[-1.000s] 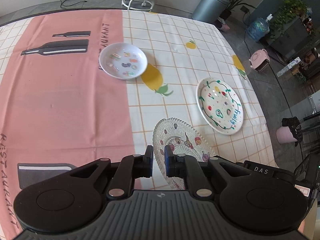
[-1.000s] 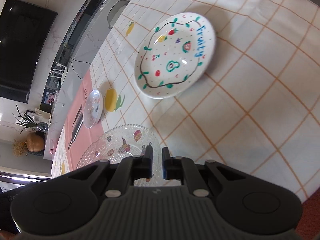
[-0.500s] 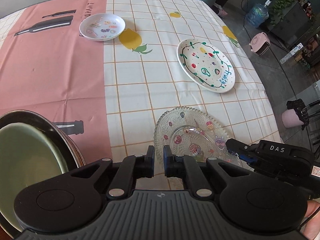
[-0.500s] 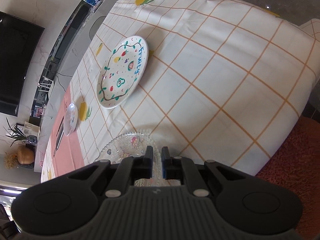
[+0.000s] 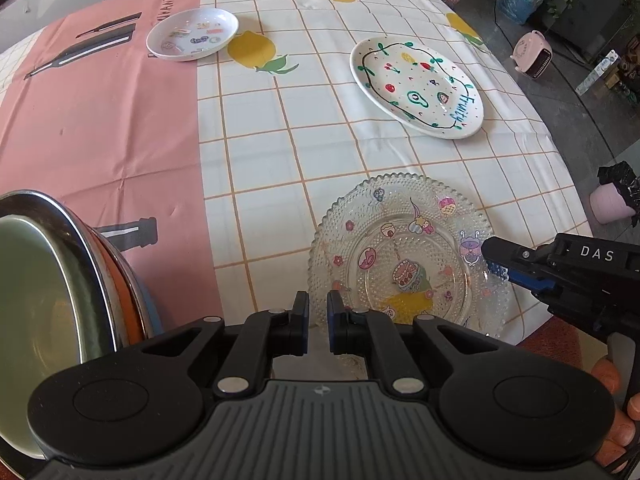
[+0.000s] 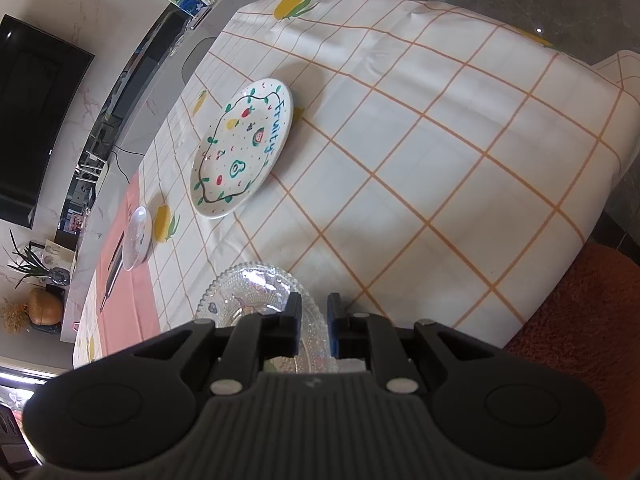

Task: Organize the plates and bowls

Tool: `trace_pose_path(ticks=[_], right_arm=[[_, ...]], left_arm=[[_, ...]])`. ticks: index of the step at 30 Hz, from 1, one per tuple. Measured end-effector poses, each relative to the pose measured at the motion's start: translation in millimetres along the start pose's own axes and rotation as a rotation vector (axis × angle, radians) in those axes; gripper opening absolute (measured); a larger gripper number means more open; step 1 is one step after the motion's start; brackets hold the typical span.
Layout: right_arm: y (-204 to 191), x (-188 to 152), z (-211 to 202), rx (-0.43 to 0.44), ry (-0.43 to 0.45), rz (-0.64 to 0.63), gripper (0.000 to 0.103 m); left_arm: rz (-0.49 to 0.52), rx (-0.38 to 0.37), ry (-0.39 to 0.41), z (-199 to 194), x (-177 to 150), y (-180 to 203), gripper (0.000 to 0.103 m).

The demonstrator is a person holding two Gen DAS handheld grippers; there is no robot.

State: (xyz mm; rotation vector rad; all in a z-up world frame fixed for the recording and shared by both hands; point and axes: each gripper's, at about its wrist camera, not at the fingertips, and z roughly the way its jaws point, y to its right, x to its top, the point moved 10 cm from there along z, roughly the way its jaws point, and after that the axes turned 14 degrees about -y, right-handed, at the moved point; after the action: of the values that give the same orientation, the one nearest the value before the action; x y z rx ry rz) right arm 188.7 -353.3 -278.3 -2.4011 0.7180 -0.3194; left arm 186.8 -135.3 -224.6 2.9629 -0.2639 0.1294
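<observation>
Glass plate (image 5: 404,256) sits pinched at its rim in your right claw (image 6: 313,312); your left claw (image 5: 317,308) is narrow, holding nothing.

My left wrist camera looks forward and down over my left fingers (image 5: 298,312) from the table's near edge, my right wrist camera tilts down over my right fingers (image 6: 291,314) close above the glass plate (image 6: 256,294), both views sharing the "Fruity" plate (image 5: 416,86) beyond.
</observation>
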Motion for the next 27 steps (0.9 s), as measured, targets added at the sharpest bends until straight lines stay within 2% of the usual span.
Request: trace_pose_path(ticks=[7,9,11,12,14,15,22,27], right_arm=[[-2.5,-0.9,0.0,-0.020,0.008,-0.015,0.011],[-3.7,-1.1,0.1,-0.027,0.007,-0.018,0.012],[-4.6,-0.8,-0.1,-0.033,0.009,-0.021,0.014],[-4.7,-0.3,-0.8,-0.038,0.012,-0.020,0.015],[-5.2,0.6,-3.0,-0.047,0.022,-0.021,0.027],[-6.3,1.3,-4.5,-0.046,0.027,-0.024,0.029],[-13.4,8.1,-10.5,-0.027,0.035,-0.017,0.036],[-19.8,18.0,-12.1,-0.018,0.041,-0.013,0.041]], left_arm=[[0.046,0.040,0.014,-0.5,0.7,3.7,0.011],[0.065,0.083,0.036,-3.5,2.6,4.4,0.011],[0.067,0.096,0.062,-9.7,5.1,3.6,0.014],[0.064,0.089,0.070,-13.0,6.5,3.6,0.019],[0.053,0.065,0.088,-20.1,9.8,3.2,0.024],[0.047,0.055,0.095,-23.3,11.2,2.7,0.027],[0.024,-0.005,0.139,-41.0,27.2,4.4,0.033],[0.028,-0.009,0.186,-51.0,45.6,6.1,0.038]])
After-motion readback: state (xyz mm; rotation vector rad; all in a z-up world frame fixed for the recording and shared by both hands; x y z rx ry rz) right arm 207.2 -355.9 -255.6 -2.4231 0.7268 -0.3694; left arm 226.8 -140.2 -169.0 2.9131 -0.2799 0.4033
